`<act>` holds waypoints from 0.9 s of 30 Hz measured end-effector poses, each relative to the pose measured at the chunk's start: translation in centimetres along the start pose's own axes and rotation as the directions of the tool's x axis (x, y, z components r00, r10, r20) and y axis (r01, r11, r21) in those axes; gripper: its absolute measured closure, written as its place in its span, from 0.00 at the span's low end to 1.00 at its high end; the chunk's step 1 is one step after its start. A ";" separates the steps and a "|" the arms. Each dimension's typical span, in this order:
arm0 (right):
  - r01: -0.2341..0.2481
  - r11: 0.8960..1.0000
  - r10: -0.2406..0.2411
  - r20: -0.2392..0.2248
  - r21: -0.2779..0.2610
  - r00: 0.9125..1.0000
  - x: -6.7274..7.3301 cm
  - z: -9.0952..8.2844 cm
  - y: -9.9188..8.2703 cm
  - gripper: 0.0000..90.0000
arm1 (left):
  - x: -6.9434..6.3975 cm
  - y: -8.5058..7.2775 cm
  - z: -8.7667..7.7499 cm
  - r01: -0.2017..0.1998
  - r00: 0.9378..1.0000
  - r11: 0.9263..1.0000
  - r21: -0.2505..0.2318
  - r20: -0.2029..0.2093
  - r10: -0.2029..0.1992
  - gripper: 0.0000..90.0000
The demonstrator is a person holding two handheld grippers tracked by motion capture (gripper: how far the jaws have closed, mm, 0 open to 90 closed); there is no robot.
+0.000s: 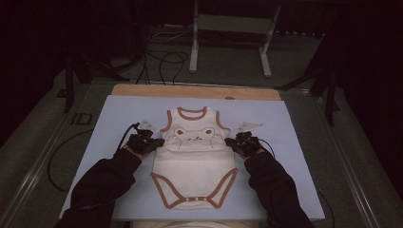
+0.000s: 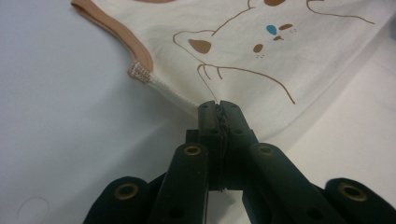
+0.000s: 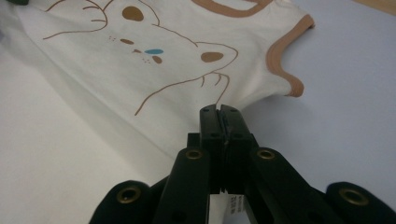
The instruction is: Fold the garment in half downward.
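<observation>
A cream baby bodysuit (image 1: 195,156) with brown trim and a bear drawing lies face up on a pale blue mat (image 1: 109,118), neck away from me. My left gripper (image 1: 159,141) is shut on the bodysuit's left side seam just below the armhole; its jaws pinch the cloth edge (image 2: 196,103) in the left gripper view (image 2: 218,108). My right gripper (image 1: 230,141) is shut on the opposite side seam, and cloth (image 3: 196,93) runs out from its closed jaws (image 3: 220,112). The fabric between the two grippers is raised into a ridge across the bear.
The mat covers a wooden table (image 1: 190,90) whose far edge shows beyond it. A metal stand (image 1: 228,33) and loose cables (image 1: 161,57) sit on the floor behind. Dark sleeves (image 1: 102,185) come in from the bottom. Bare mat lies left and right of the garment.
</observation>
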State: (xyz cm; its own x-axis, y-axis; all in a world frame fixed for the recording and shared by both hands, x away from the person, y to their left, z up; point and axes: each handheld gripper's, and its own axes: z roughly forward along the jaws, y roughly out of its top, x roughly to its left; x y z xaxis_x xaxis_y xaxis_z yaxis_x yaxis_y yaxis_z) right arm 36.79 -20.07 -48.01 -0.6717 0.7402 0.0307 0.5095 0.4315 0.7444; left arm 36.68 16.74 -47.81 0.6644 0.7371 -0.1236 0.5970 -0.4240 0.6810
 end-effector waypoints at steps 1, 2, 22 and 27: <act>0.004 1.000 -0.004 -0.002 -0.001 1.000 0.1 -0.2 -0.1 1.00 | -0.2 -0.1 -0.2 0.000 1.000 1.000 -0.006 0.003 0.000 1.00; 0.011 1.000 -0.011 -0.004 -0.005 1.000 0.3 -0.5 -0.2 1.00 | -0.2 -0.1 -0.4 -0.003 1.000 1.000 -0.006 0.007 0.003 1.00; 0.056 0.998 -0.057 -0.057 -0.013 0.997 4.1 -4.5 -3.0 0.99 | -4.1 -3.2 -3.7 -0.082 0.996 0.997 -0.004 0.045 0.082 1.00; 0.065 0.998 -0.066 -0.066 -0.017 0.996 4.8 -5.2 -3.5 0.99 | -4.9 -4.3 -4.3 -0.089 0.995 0.996 -0.009 0.043 0.089 1.00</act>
State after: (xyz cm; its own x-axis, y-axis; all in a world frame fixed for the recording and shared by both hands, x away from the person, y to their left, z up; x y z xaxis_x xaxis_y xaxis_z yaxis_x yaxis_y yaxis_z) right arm 28.98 -20.72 -46.99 -0.7378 0.6745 0.0259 0.4559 0.4695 0.7561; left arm 28.88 17.21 -47.01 0.7336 0.6732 -0.0935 0.5319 -0.4830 0.6955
